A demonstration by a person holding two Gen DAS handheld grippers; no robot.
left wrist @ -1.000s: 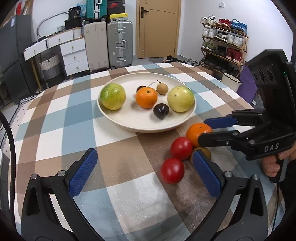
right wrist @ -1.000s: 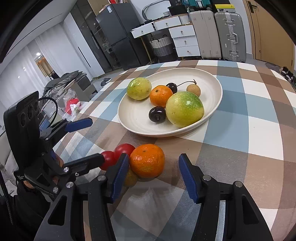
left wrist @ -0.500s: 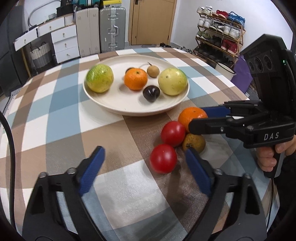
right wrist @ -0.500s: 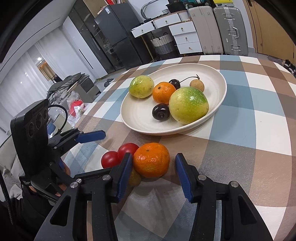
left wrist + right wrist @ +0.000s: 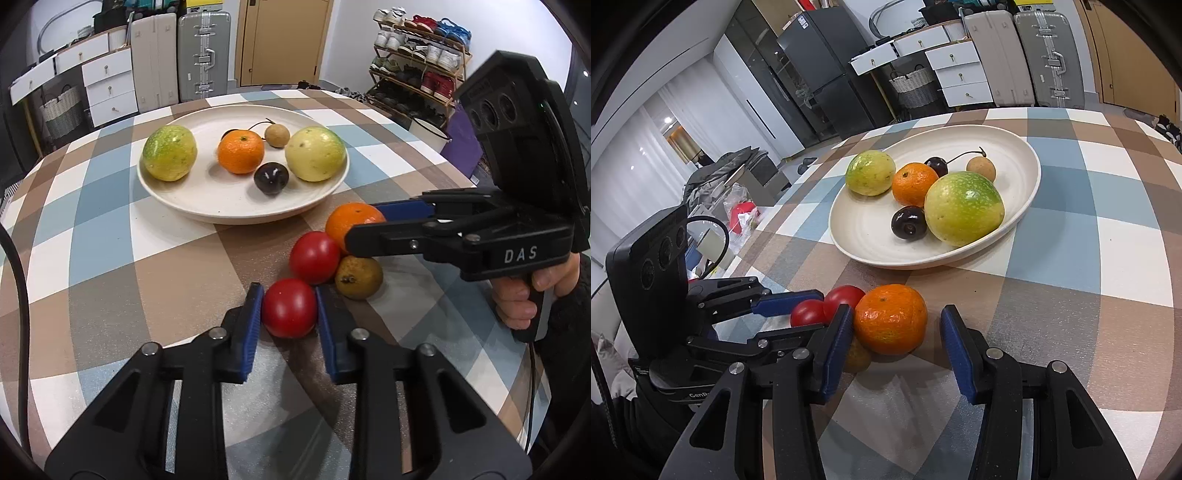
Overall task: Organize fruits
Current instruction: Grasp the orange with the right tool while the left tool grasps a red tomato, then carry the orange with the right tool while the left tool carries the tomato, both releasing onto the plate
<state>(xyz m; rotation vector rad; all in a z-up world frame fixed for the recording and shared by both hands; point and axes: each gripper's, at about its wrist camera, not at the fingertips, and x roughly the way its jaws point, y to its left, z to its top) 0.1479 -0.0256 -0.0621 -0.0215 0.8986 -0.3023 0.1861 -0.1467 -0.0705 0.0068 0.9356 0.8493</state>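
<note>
The left gripper (image 5: 289,309) clamps the nearest red tomato (image 5: 289,308), while the right gripper (image 5: 894,343) straddles an orange (image 5: 891,318), its jaws apart.

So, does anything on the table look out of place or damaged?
Nothing looks damaged or spilled. Four fruits lie off the plate, on the cloth: two red ones, an orange and a brownish one. The left tongs grip the nearer red one.

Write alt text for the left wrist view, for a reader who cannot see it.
The left tongs grip a red tomato on a checked table. Beside it lie a second tomato, a small pear and an orange that the right tongs straddle. Behind, a white plate holds five more fruits.
</note>
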